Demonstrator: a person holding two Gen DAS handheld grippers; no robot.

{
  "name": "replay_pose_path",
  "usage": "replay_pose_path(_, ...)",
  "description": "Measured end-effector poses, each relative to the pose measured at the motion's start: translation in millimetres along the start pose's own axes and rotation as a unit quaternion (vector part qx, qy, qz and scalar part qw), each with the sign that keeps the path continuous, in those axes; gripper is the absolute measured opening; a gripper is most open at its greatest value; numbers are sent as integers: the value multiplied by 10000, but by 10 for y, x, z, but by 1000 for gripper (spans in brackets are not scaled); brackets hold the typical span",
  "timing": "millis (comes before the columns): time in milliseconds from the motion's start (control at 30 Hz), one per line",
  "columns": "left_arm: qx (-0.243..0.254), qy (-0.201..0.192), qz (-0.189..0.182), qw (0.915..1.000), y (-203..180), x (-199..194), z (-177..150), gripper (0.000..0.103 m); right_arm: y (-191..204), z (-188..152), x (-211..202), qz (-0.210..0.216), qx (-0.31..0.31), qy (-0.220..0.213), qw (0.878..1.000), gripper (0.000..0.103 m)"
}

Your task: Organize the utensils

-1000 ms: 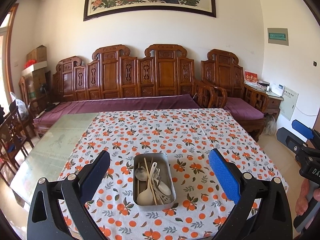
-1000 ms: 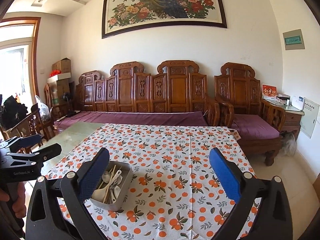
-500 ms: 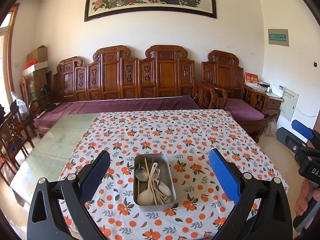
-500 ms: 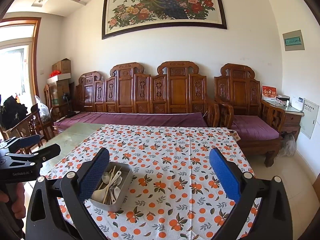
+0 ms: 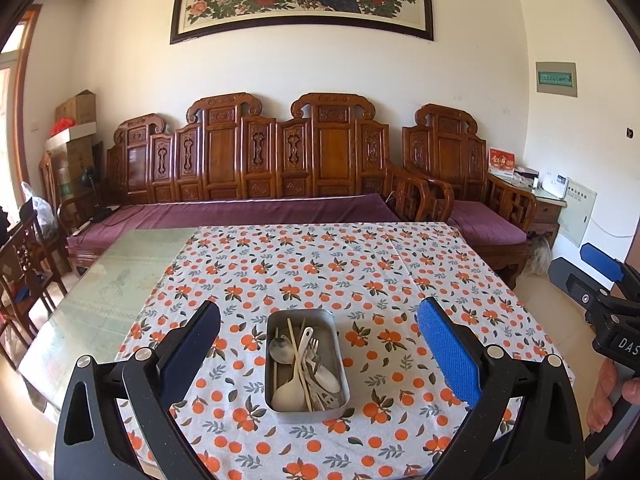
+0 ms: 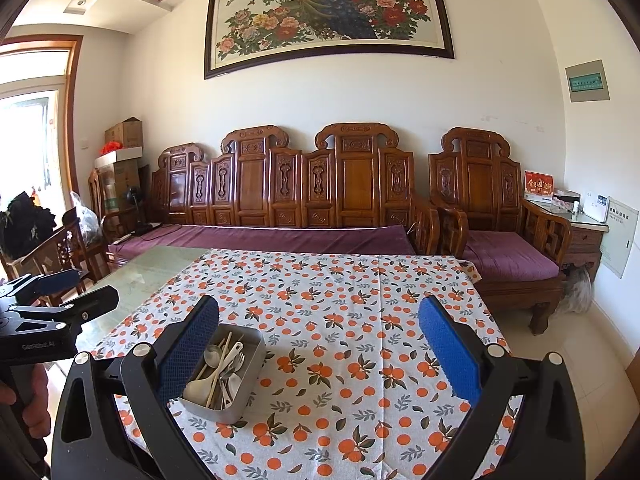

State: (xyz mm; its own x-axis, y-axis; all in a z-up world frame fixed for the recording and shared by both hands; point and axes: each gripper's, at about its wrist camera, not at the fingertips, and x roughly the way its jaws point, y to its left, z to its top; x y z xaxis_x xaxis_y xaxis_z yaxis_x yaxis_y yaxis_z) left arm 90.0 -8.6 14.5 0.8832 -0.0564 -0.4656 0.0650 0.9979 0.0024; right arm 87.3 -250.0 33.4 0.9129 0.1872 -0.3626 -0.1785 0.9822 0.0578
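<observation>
Tablecloth (image 5: pixel 400 264), white with an orange-fruit print, covers most of the table ahead of both grippers; bare glass table top (image 5: pixel 120 280) shows beyond its edge, outboard of the left gripper.

Metal tray (image 5: pixel 306 364) rests on the cloth directly ahead of and below the left gripper (image 5: pixel 318 356), centred between its fingers. From the right gripper (image 6: pixel 318 356) the same tray sits low and to the left, partly behind that gripper's left finger.

Utensils (image 5: pixel 304 368) lie jumbled inside the tray: a large pale spoon, a metal spoon, forks and chopsticks, crossing one another. None lies on the cloth.

Left gripper: spread fully wide, holding nothing. Right gripper: likewise spread wide and empty. Neither touches the tray.

Change over the last second: negligible. Tray and contents have not shifted, and both grippers hold nearly the same station, the view merely drifting slightly.

Assessment: the utensils are gathered in one container, yet unsorted within it. This fits either a mixed lot awaiting separation or a collection just completed; the views do not settle which.
</observation>
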Motion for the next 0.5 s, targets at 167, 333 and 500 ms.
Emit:
replay_pose_path(167, -12, -34, -7, 10000, -6, -42, 3, 95, -2, 0, -3, -7, -4, -11, 10000, 101)
replay_pose_path(333, -8, -62, -2, 10000, -13, -70, 1, 95, 0, 13, -7, -11, -2, -19, 10000, 101)
replay_pose_path(500, -6, -61, 0, 10000, -17, -70, 2, 95, -2, 16, -14, -19, -4, -33, 10000, 101)
